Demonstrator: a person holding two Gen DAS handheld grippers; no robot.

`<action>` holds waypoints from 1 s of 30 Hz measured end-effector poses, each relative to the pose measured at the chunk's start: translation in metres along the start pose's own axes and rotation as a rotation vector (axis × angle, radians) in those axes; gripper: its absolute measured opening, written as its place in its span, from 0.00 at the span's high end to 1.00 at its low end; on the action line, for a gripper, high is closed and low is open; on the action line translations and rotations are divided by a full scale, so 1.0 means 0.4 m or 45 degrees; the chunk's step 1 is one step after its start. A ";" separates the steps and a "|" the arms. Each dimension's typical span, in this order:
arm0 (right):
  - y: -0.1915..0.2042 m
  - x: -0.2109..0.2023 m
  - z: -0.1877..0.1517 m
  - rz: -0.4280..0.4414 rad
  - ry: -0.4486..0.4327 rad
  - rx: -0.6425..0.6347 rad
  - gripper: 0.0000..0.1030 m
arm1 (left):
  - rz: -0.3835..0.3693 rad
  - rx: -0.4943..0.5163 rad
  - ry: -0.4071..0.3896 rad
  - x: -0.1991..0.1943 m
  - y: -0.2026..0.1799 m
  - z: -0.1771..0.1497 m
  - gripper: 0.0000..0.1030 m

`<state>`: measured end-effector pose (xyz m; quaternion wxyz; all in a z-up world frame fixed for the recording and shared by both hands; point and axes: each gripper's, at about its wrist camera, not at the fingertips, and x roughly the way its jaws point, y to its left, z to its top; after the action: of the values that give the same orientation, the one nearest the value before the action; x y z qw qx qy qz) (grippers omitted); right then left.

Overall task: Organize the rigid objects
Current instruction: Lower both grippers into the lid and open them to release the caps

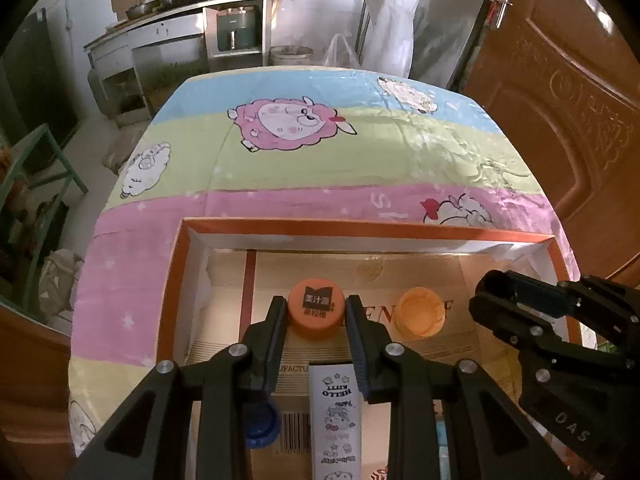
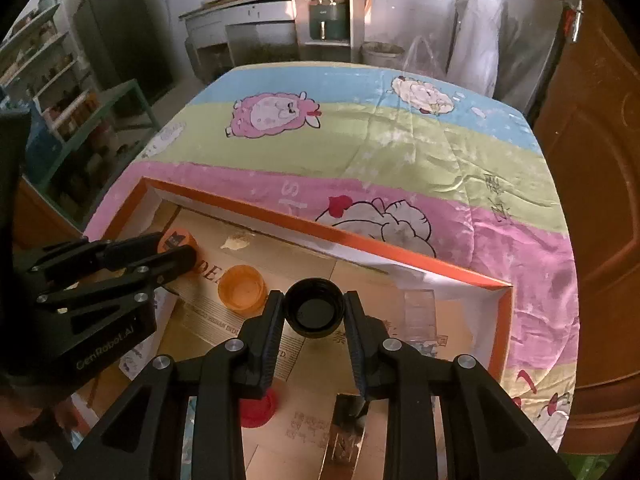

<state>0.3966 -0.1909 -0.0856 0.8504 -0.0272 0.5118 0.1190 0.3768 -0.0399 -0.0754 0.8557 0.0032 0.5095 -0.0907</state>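
Bottle caps sit inside the orange-rimmed cardboard box (image 1: 372, 227) on the sheep-print cloth (image 1: 320, 160); the left gripper (image 1: 316, 312) is clamped on an orange printed cap (image 1: 315, 306), top side up, over the box floor; the right gripper (image 2: 314, 314) pinches a black cap (image 2: 314, 308), hollow side up, above the same box; an upturned orange cap (image 1: 422, 312) lies on the box floor between the two grippers; a blue cap (image 1: 262, 426) lies under the left gripper, a red cap (image 2: 258, 408) under the right; a Hello Kitty strip (image 1: 336, 412) lies near the blue cap.
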 end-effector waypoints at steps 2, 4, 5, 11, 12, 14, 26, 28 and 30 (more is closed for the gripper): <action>0.002 0.005 -0.001 -0.003 0.008 0.000 0.70 | -0.001 0.001 0.005 0.005 0.002 -0.003 0.71; 0.001 0.012 -0.003 -0.005 0.019 0.003 0.70 | 0.001 0.003 0.003 0.009 0.004 -0.005 0.71; 0.001 0.016 -0.004 -0.007 0.026 0.004 0.70 | 0.003 0.004 0.001 0.009 0.003 -0.006 0.71; -0.006 0.041 -0.011 0.001 0.053 0.028 0.69 | -0.020 -0.004 -0.010 0.009 0.007 -0.008 0.70; -0.007 0.040 -0.012 0.003 0.049 0.031 0.69 | -0.028 -0.010 -0.014 0.009 0.010 -0.009 0.70; -0.010 0.040 -0.012 0.013 0.046 0.044 0.69 | -0.031 -0.013 -0.020 0.008 0.010 -0.010 0.70; -0.023 0.013 -0.026 0.001 0.002 0.075 0.68 | -0.035 0.014 -0.067 -0.020 -0.005 -0.016 0.53; -0.024 0.004 -0.028 -0.004 -0.012 0.079 0.68 | -0.034 0.023 -0.078 -0.031 -0.011 -0.017 0.53; -0.025 -0.007 -0.033 -0.003 -0.027 0.087 0.68 | -0.035 0.032 -0.094 -0.045 -0.015 -0.019 0.53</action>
<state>0.3861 -0.2033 -0.0901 0.8563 0.0024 0.5066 0.1008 0.3609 -0.0424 -0.0626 0.8724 0.0037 0.4764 -0.1088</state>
